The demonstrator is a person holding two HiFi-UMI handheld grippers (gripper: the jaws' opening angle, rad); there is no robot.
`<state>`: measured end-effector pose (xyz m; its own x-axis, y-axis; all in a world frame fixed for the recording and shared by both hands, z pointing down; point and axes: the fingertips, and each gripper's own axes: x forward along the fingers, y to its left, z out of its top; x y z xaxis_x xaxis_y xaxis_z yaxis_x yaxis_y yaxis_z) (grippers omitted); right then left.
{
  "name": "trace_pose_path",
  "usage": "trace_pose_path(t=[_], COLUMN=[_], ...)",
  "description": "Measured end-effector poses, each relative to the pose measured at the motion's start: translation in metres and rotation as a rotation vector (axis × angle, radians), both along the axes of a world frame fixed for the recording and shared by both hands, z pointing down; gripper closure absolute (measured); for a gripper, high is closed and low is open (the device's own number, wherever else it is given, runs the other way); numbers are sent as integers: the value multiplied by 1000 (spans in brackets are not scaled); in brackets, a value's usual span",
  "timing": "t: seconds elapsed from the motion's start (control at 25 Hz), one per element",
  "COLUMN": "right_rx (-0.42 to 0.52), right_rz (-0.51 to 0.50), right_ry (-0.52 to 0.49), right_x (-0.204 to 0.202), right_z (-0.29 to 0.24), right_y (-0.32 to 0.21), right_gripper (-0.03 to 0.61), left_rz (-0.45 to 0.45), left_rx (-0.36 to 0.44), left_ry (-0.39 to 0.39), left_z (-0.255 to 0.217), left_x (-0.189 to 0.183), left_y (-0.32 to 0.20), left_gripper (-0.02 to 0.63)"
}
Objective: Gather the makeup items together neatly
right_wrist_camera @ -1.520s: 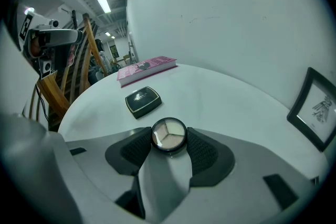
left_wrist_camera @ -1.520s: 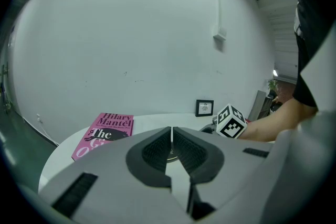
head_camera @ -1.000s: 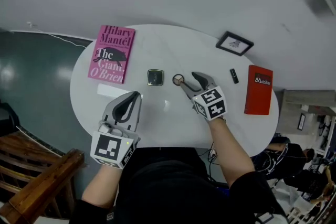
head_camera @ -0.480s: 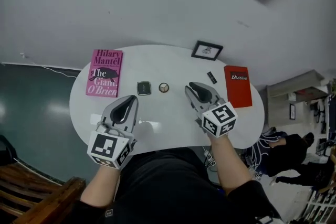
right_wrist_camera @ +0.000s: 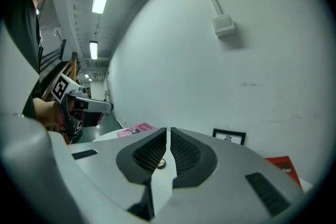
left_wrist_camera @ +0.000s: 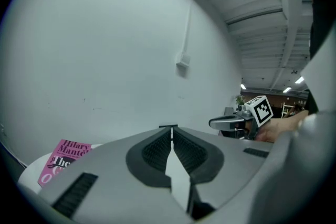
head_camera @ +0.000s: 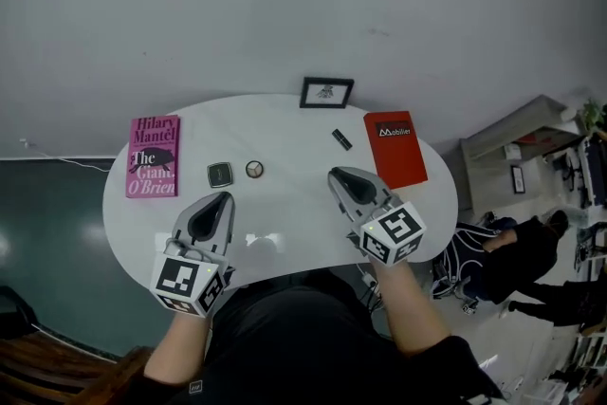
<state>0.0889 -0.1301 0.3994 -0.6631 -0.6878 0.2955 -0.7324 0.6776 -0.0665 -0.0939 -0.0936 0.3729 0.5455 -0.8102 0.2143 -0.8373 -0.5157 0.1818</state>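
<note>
On the white oval table (head_camera: 285,123) lie a dark square compact (head_camera: 220,174) and a small round compact (head_camera: 254,169) side by side. A black lipstick (head_camera: 341,139) lies apart to their right. My right gripper (head_camera: 339,175) hangs above the table's near right part, well back from the round compact. Its jaws have just been closing and now stand shut with nothing between them. My left gripper (head_camera: 216,200) is shut and empty over the near left edge. In the right gripper view the round compact (right_wrist_camera: 160,163) shows just past the gripper (right_wrist_camera: 168,130).
A pink book (head_camera: 152,169) lies at the table's left end and a red book (head_camera: 395,148) at its right. A small black picture frame (head_camera: 326,92) stands at the far edge against the white wall. A person (head_camera: 512,251) is on the floor at the right.
My right gripper has drawn back from the round compact toward me, risen, and gone from open to shut. My left gripper has lifted a little. The compacts have stayed put.
</note>
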Motion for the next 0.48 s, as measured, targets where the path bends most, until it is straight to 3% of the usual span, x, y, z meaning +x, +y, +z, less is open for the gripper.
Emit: trace_pose_path(t=[0.2, 0.32, 0.48], right_rx=[-37, -57, -128], right_rz=[1, -34, -96], right_ry=[30, 92, 83], right_x=[65, 101, 133], right_z=[16, 30, 57], right_y=[-13, -25, -43], right_gripper=[531, 529, 528], left_rz=[-26, -32, -46], left_rx=[-29, -32, -20], left_ry=[-8, -30, -58], left_z=[8, 8, 7], left_x=[59, 104, 156], left_y=[-7, -16, -26], left_gripper=[591, 591, 591])
